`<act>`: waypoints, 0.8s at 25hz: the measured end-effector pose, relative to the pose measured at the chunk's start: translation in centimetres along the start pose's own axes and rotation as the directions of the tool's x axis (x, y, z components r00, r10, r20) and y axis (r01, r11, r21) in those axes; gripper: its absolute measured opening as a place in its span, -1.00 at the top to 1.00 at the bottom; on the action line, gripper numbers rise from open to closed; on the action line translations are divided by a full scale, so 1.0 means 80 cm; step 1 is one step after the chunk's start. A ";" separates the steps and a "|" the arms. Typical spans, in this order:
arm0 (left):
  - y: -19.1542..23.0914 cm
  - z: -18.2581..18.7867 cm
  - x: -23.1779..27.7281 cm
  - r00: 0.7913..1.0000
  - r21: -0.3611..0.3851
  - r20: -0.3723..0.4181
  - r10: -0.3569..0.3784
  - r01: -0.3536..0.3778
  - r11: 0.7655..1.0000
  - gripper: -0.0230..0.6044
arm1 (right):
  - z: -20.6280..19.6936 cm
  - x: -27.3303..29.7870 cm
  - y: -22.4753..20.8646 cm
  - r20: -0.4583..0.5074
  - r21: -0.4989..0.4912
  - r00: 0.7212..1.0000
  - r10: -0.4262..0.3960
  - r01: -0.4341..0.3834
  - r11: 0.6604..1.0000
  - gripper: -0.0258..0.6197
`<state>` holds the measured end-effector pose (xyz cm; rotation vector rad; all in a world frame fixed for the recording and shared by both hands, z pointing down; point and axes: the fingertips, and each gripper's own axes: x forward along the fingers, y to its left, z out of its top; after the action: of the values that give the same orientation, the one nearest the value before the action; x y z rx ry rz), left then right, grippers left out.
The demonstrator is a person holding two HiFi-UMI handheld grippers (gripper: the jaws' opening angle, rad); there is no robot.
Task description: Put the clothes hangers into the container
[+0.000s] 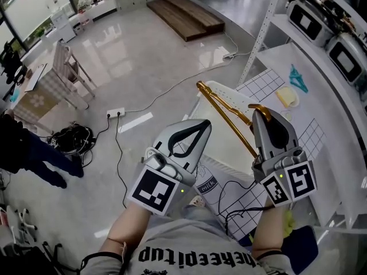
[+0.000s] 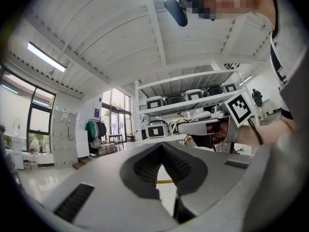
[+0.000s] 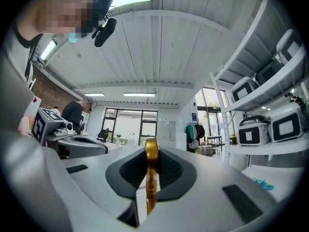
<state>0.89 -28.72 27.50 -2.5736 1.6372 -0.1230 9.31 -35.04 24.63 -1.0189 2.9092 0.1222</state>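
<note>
Item: gold clothes hanger (image 1: 225,114). Location: in air above white container (image 1: 229,88) on table (image 1: 274,56).
- Long axis: runs from right tongs (image 1: 261,114) away and to left, over container rim; far end well ahead of both tongs.
- Right tongs: clamped narrow on hanger (image 3: 151,178) near hook. Nearer arm, and the carrying one.
- Left tongs (image 1: 206,124): just beside the right, tips together, nothing between.
- Judged next: lower hanger into container.

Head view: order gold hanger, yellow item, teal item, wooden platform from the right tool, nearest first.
1. Gold hanger, in the right tool.
2. Yellow item, just beyond.
3. Teal item, farther back.
4. Wooden platform, far floor.
</note>
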 end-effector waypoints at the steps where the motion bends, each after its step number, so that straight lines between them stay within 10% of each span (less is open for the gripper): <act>1: 0.000 -0.001 0.000 1.000 0.000 -0.004 0.003 -0.003 1.000 0.88 | -0.004 0.002 -0.002 -0.006 0.001 1.000 0.000 0.000 1.000 0.81; 20: 0.009 -0.010 -0.001 0.999 -0.004 -0.028 0.038 -0.038 0.999 0.88 | -0.018 0.022 -0.019 -0.002 -0.018 1.000 -0.024 0.024 1.000 0.81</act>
<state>0.08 -28.99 28.20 -2.5544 1.6969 -0.1534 8.80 -37.45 25.84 -1.0563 2.9023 0.1464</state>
